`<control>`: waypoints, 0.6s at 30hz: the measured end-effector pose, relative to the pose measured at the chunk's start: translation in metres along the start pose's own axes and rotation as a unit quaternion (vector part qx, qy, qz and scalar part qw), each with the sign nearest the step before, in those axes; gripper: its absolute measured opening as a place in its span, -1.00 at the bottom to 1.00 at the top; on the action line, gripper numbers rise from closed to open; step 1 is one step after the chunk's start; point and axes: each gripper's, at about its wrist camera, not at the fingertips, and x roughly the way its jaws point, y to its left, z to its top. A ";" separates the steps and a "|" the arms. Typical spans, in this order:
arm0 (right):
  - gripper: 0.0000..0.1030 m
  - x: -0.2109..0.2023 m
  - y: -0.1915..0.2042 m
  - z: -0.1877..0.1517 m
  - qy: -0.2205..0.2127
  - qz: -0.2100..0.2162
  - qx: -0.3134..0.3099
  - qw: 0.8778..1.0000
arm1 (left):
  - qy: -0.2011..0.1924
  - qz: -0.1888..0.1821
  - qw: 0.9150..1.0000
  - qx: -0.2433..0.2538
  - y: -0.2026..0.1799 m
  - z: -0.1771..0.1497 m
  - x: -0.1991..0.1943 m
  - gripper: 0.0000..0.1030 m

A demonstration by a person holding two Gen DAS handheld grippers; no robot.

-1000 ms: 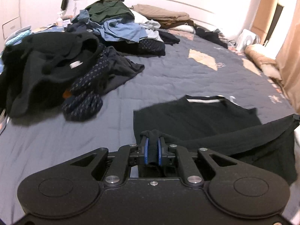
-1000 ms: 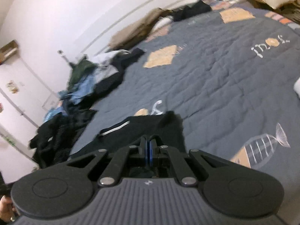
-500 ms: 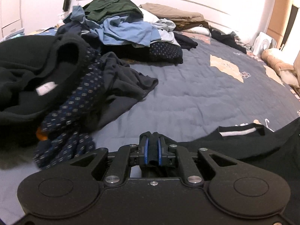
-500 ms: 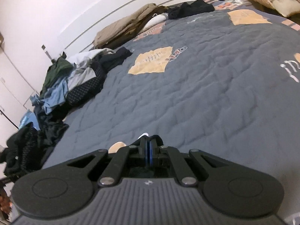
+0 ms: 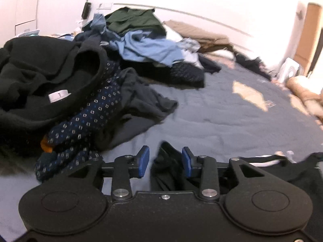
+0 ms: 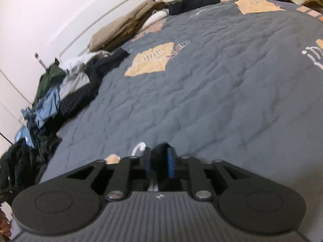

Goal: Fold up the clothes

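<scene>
A black garment (image 5: 282,171) with a white collar band lies low on the grey quilt (image 5: 222,121), at the lower right of the left wrist view. One bunched corner of it stands between the blue pads (image 5: 144,161) of my left gripper (image 5: 165,161). That gripper is open, its pads well clear of the cloth. In the right wrist view another bunch of the black garment (image 6: 159,153) sits between the jaws of my right gripper (image 6: 159,161), which are parted a little. The body of each gripper hides the remainder of the garment.
A heap of unfolded clothes (image 5: 60,80) lies at the left: black, navy patterned, light blue and green pieces. The same heap (image 6: 60,100) runs along the wall side. Tan folded items (image 6: 125,28) lie by the wall. The quilt (image 6: 222,90) stretches ahead.
Both grippers carried the black garment forward and down toward the quilt. Both were shut on it and have now opened, the left wide, the right slightly.
</scene>
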 end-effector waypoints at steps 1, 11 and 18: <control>-0.19 -0.005 0.001 0.000 0.000 -0.008 -0.007 1.000 | -0.006 -0.012 1.000 -0.012 -0.003 -0.004 -0.013 -0.16; 0.02 -0.109 0.019 -0.052 -0.062 -0.005 -0.021 0.998 | -0.049 -0.060 0.996 -0.045 -0.064 -0.081 -0.130 0.20; 0.14 -0.171 0.047 -0.115 -0.101 0.016 -0.032 0.994 | -0.049 -0.057 0.994 -0.075 -0.093 -0.128 -0.166 0.21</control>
